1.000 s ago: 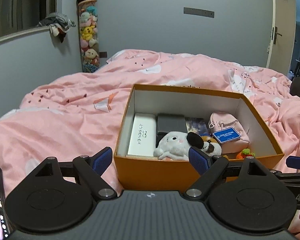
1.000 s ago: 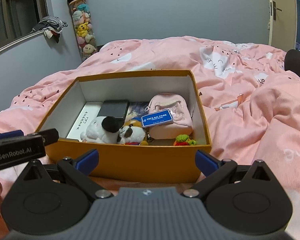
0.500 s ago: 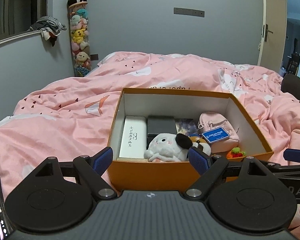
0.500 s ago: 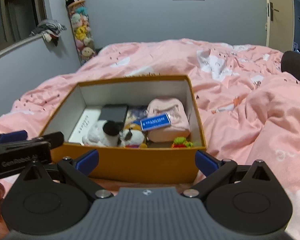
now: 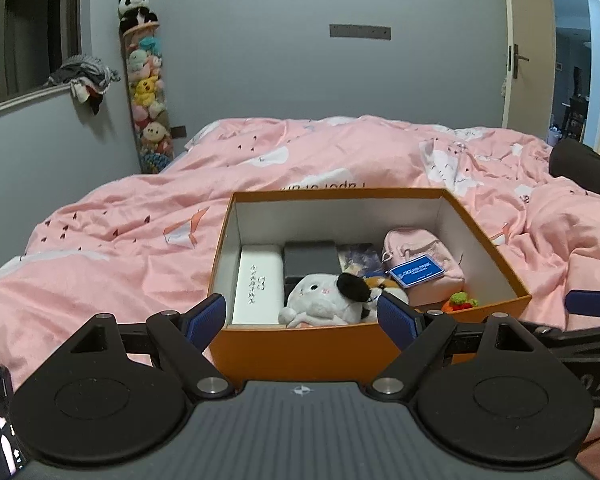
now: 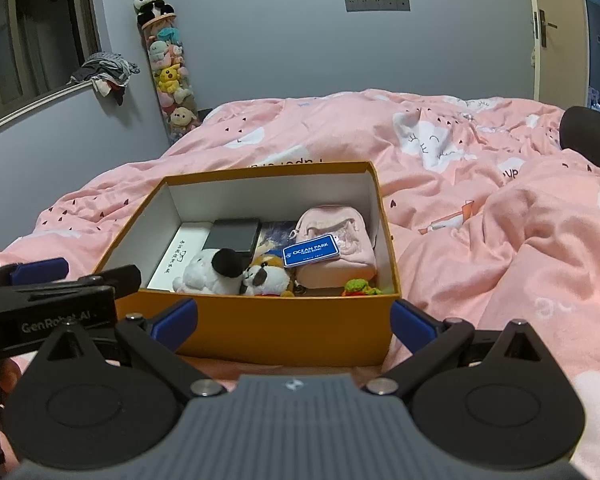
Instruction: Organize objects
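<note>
- Left hand-held gripper [image 5: 300, 316]: jaws spread wide, holding nothing, level, pointing far.
- Right hand-held gripper [image 6: 294, 320]: jaws equally wide, holding nothing, just right of the left one.

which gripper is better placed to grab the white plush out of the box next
Left, probably. The white plush lies at the box's near wall, almost centred between the open left gripper fingers. From the right gripper, also open, it sits off toward the left finger.

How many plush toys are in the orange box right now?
2. A white plush with a black ear lies at the near wall of the orange box; a brown-and-white plush sits against its right side. Others may be hidden beneath.
</note>
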Tool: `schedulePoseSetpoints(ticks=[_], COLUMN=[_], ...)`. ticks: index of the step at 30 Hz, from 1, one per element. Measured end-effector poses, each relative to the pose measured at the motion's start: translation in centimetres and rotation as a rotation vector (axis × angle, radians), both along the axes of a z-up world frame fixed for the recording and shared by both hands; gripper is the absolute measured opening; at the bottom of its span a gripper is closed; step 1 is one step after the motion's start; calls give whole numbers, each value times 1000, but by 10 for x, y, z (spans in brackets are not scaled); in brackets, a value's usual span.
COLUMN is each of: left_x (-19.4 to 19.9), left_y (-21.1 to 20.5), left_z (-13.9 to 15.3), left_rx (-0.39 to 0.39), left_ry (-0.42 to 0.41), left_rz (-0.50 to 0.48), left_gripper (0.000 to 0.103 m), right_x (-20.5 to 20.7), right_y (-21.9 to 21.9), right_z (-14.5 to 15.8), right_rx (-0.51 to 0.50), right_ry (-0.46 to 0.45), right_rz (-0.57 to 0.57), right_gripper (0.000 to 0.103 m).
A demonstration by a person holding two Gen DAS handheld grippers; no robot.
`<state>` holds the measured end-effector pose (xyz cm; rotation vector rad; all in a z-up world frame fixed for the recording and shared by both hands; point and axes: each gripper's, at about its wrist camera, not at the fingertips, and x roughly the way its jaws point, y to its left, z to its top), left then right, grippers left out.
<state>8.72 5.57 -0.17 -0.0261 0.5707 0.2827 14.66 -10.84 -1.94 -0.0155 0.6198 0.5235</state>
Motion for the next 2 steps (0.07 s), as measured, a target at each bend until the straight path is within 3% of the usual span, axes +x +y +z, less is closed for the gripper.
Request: schedulePoseSetpoints(ticks=[2], left_x=[0], left_y=[-1], left_z=[4], left_rx=[2], left_ry=[-7], left_rz=[-1], left_gripper=[100], right_x=[0], right_y=[0], right_z=[0], right_rx=[-6], right_ry=[-1], right_rz=[9], right_gripper=[102])
